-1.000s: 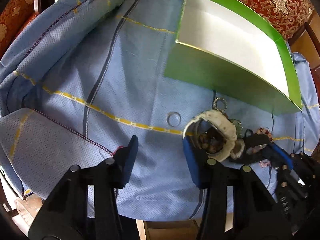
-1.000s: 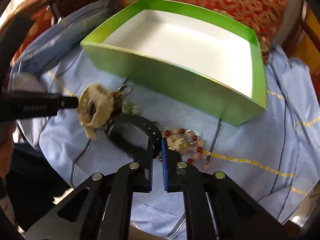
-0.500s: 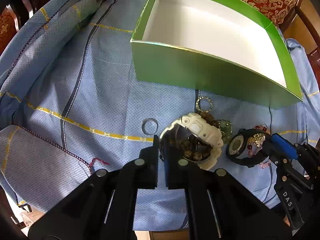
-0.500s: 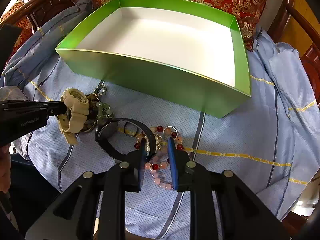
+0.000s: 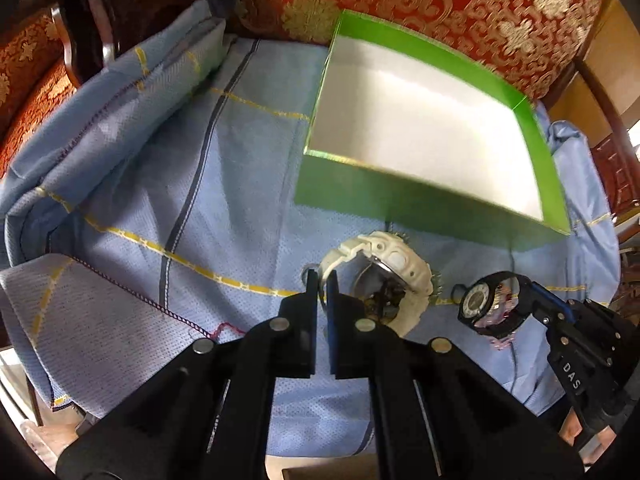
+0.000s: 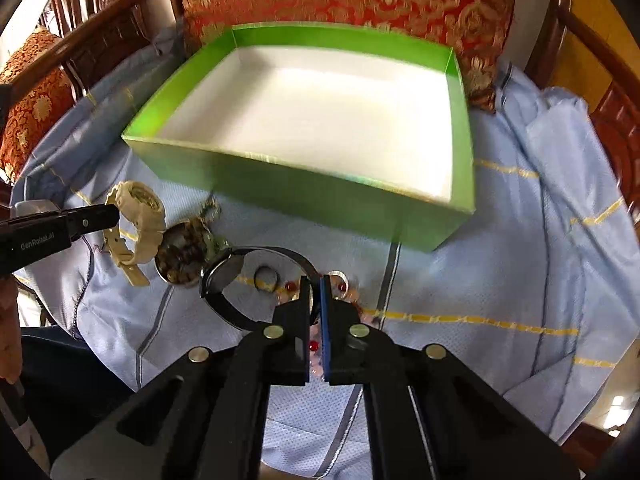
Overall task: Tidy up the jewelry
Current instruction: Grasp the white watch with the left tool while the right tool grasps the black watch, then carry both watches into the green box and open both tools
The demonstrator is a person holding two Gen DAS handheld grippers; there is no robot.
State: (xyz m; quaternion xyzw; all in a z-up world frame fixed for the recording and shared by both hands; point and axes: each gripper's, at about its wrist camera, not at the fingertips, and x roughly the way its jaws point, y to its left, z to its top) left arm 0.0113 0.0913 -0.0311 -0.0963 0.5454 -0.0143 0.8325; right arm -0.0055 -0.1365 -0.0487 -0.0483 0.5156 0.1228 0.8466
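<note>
Left gripper (image 5: 321, 280) clamps cream watch (image 5: 384, 264) strap; right gripper (image 6: 315, 286) closed, perhaps on beads (image 6: 314, 346).

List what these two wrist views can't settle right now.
- Left wrist view: whatever lies under the cream watch is hidden by it; only spiky bits peek out.
- Left wrist view: the black watch dial is too small to read.
- Right wrist view: what the right gripper pinches, since its fingers cover the bead bracelet.
- Both views: the green box is motion-blurred.
</note>
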